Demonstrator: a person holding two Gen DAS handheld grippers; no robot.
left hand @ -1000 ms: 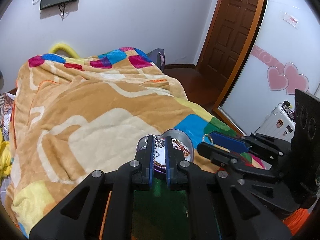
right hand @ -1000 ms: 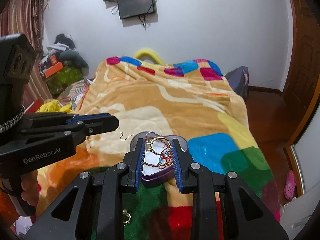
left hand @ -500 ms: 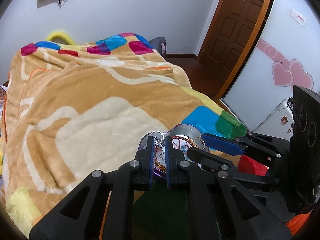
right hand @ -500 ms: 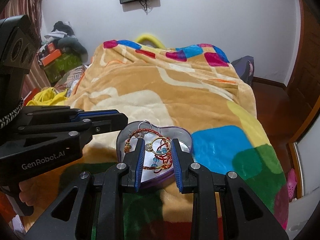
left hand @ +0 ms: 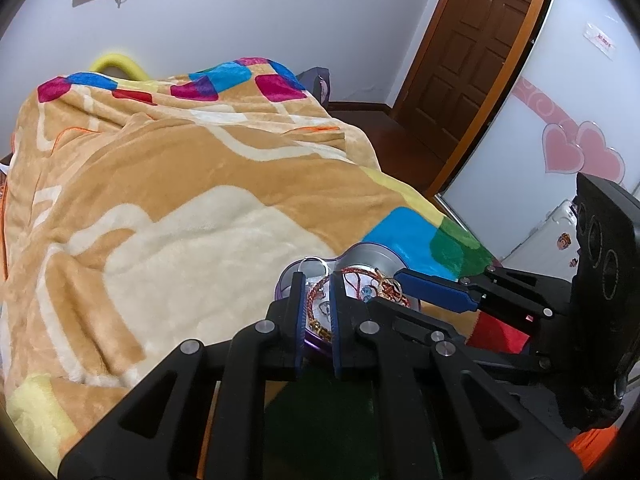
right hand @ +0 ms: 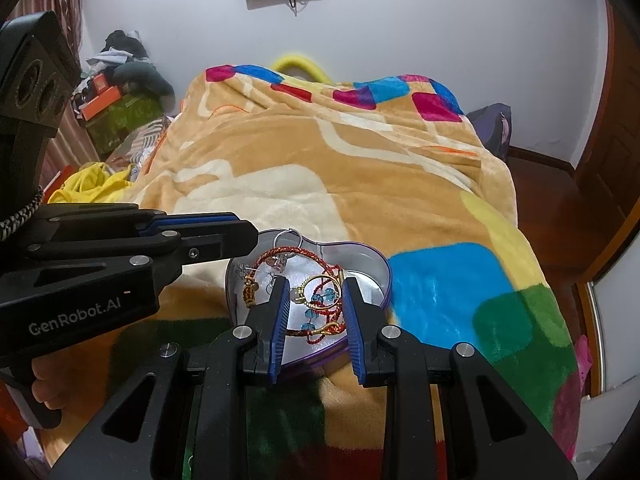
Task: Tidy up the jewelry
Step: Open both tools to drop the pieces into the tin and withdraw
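A heart-shaped metal tin (right hand: 372,276) with a purple rim sits on the blanket. It holds a red braided bracelet (right hand: 288,253), a gold ring (right hand: 316,292), blue beads (right hand: 320,300) and a silver hoop (right hand: 289,234). My right gripper (right hand: 314,284) is open, its jaws just above the tin's near part, nothing between them. My left gripper (left hand: 317,284) has a narrow gap between its jaws and hovers over the tin's left edge (left hand: 286,280); I see nothing held in it. It shows in the right wrist view (right hand: 240,236) too.
The tin rests on a bed covered by a tan patchwork blanket (right hand: 320,168). Clutter and boxes (right hand: 116,100) lie left of the bed. A wooden door (left hand: 472,56) and a wardrobe panel with pink hearts (left hand: 580,156) stand on the right.
Both grippers have moved forward and down over the tin. An earring hook hung from the left gripper a second ago; it no longer shows there.
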